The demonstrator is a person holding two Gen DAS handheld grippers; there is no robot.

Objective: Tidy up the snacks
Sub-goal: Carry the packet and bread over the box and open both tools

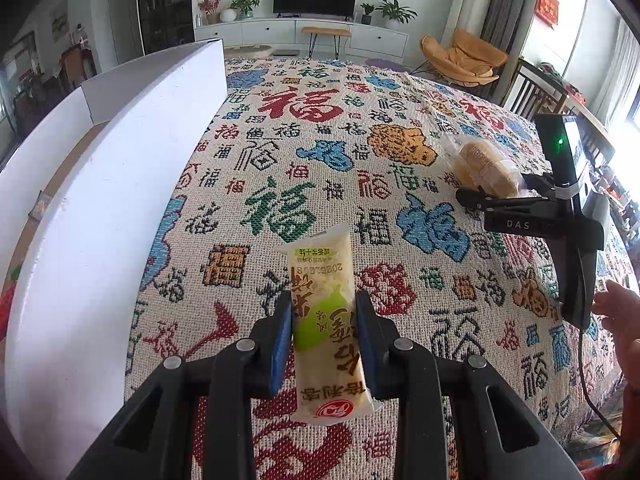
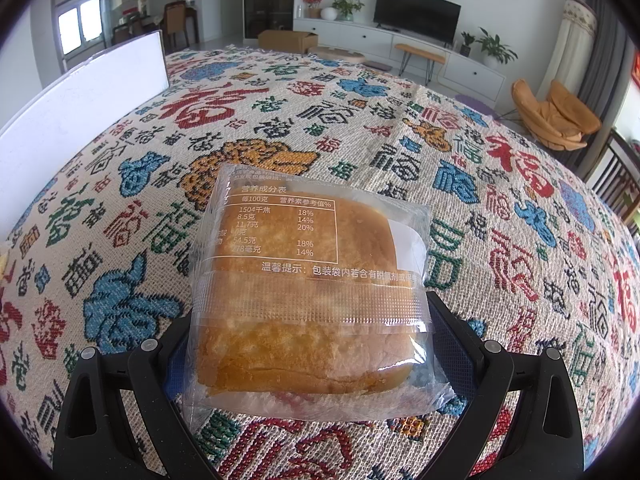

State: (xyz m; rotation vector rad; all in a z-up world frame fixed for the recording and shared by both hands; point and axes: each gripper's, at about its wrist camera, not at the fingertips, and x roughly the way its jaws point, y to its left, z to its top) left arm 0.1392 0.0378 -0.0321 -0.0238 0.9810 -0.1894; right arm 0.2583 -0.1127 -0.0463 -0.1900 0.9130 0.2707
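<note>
My left gripper (image 1: 325,332) is shut on a long pale rice-cracker packet (image 1: 326,320) with green print, held just above the patterned cloth. My right gripper (image 2: 308,344) is shut on a clear-wrapped bread bun (image 2: 304,292). In the left wrist view the right gripper (image 1: 496,194) is at the far right with the bun (image 1: 486,168) between its fingers. A white open box (image 1: 108,208) stands at the left of the left gripper; it also shows at the far left in the right wrist view (image 2: 80,112).
The table is covered by a woven cloth (image 1: 320,152) with coloured characters. A brown cardboard box (image 2: 286,40) sits beyond the table's far edge. A wooden chair (image 1: 532,92) stands at the right edge. The person's hand (image 1: 620,320) is at the right.
</note>
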